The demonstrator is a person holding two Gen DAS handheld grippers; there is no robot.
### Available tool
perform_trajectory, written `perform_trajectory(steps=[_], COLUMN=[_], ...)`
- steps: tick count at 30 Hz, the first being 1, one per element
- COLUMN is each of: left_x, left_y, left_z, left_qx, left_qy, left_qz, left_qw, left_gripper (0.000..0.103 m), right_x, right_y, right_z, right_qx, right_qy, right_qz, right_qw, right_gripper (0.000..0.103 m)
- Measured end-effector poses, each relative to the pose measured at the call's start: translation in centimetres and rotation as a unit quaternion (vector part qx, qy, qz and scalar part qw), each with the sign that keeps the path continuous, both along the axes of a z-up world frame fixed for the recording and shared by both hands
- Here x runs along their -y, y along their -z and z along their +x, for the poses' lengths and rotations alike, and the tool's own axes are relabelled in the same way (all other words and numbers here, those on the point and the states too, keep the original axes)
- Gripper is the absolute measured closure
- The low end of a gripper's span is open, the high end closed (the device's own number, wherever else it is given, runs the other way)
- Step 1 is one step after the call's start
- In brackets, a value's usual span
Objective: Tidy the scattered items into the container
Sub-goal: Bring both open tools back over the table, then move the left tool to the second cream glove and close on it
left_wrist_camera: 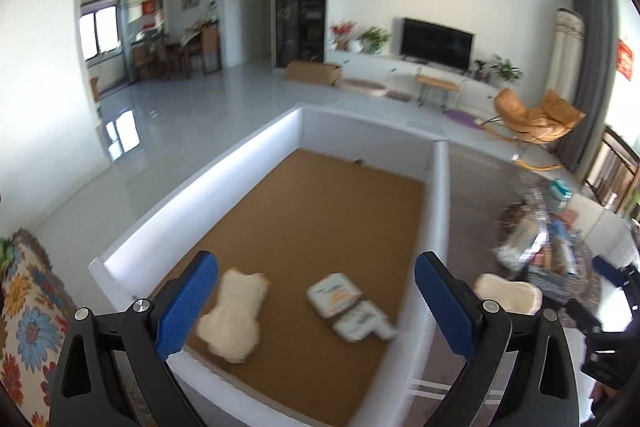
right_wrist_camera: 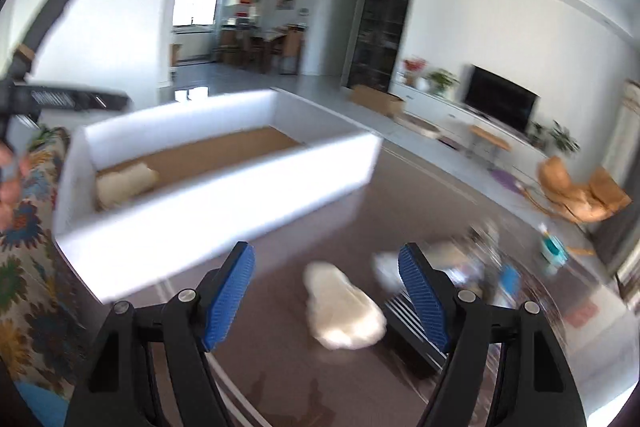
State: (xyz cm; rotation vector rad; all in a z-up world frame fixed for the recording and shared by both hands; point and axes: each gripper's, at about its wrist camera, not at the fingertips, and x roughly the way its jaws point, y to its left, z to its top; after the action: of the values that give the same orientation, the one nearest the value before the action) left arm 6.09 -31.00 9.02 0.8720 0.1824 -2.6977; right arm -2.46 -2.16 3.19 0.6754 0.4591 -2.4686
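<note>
A white-walled box (left_wrist_camera: 208, 183) with a brown cork floor stands on the dark table. Inside it lie a cream fluffy slipper (left_wrist_camera: 234, 315) and two small printed packets (left_wrist_camera: 348, 307). My left gripper (left_wrist_camera: 316, 303) hangs open above the box's near end, nothing between its blue pads. A second cream slipper (left_wrist_camera: 508, 293) lies on the table just right of the box wall. In the right wrist view that slipper (right_wrist_camera: 344, 307) sits on the table beyond my open right gripper (right_wrist_camera: 326, 299), and the box (right_wrist_camera: 224, 207) is at left with the first slipper (right_wrist_camera: 124, 183) inside.
A clutter of packets and wrappers (left_wrist_camera: 548, 239) lies on the table's right side, blurred; a dark ribbed object (right_wrist_camera: 416, 327) sits beside the loose slipper. A flower-patterned cloth (left_wrist_camera: 28, 311) covers the seat at left. A hand (right_wrist_camera: 10, 179) shows at the right wrist view's left edge.
</note>
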Motion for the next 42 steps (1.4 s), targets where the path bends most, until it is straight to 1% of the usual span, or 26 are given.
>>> perform_trajectory(steps=[2,4,7,9,11,13,14,16,18,22,25,29,32,36,38,42], left_x=[-3.2,-6.9,-12.4,-15.8,-19.0,-22.2,-23.3,-25.3,-26.9,-28.7,-29.2,-29.5,-29.5,-29.6,-29.3,-29.1], left_y=[-0.7,-0.8,0.7,3.0,6.1,9.4,10.7,12.7,13.8,14.9,15.1,15.7,16.5,16.6,16.9,16.9], left_z=[0.6,0.8,0.0,-1.2,-2.4,-3.9,-4.5,-5.4,-6.3,-8.2,-9.4,-10.8,-11.4,-11.6,-11.9,-11.9], left_qx=[-0.011,-0.011,0.017,0.048,0.084,0.121,0.136,0.149,0.153,0.154,0.151,0.152,0.158,0.159,0.166,0.168], left_qy=[0.033,0.073,0.135,0.166,0.195,0.217,0.221,0.228,0.235,0.242,0.245,0.242,0.239,0.239,0.236,0.234], left_qz=[0.001,0.003,0.013,0.025,0.044,0.054,0.053,0.05,0.037,0.009,0.0,0.007,0.013,0.012,0.018,0.02], left_qw=[0.9994,0.9973,0.9906,0.9847,0.9762,0.9671,0.9642,0.9609,0.9591,0.9579,0.9576,0.9583,0.9579,0.9578,0.9572,0.9575], left_gripper=[0.003,0.002,0.002,0.002,0.002,0.002,0.002,0.002,0.002,0.002,0.002,0.002,0.002,0.002,0.002,0.002], right_x=[-5.1,-10.2,-17.3,-21.5,-25.1,-27.2,-28.0,-28.9,-29.5,-31.2,-31.7,-31.9,-31.7,-31.1,-31.1,-31.1], right_y=[1.7,3.3,5.0,5.7,6.3,6.8,6.9,7.4,8.0,8.5,8.8,9.2,9.3,9.4,9.4,9.5], right_z=[-0.5,-1.2,-2.5,-2.5,-2.5,-2.2,-1.9,-1.6,-1.3,-1.1,-1.5,-1.8,-1.8,-1.9,-2.0,-2.0], right_qx=[0.02,0.043,0.07,0.086,0.101,0.113,0.12,0.13,0.137,0.156,0.162,0.179,0.178,0.176,0.178,0.179], right_qy=[0.048,0.099,0.173,0.209,0.236,0.259,0.266,0.276,0.282,0.296,0.308,0.312,0.314,0.317,0.314,0.312], right_qz=[0.005,0.015,0.015,0.004,-0.009,-0.017,-0.021,-0.024,-0.027,-0.047,-0.053,-0.051,-0.045,-0.027,-0.029,-0.029], right_qw=[0.999,0.994,0.982,0.974,0.966,0.959,0.956,0.952,0.949,0.941,0.936,0.932,0.931,0.932,0.932,0.932], right_gripper=[0.027,0.027,0.027,0.027,0.027,0.027,0.027,0.027,0.027,0.027,0.027,0.027,0.027,0.026,0.025,0.022])
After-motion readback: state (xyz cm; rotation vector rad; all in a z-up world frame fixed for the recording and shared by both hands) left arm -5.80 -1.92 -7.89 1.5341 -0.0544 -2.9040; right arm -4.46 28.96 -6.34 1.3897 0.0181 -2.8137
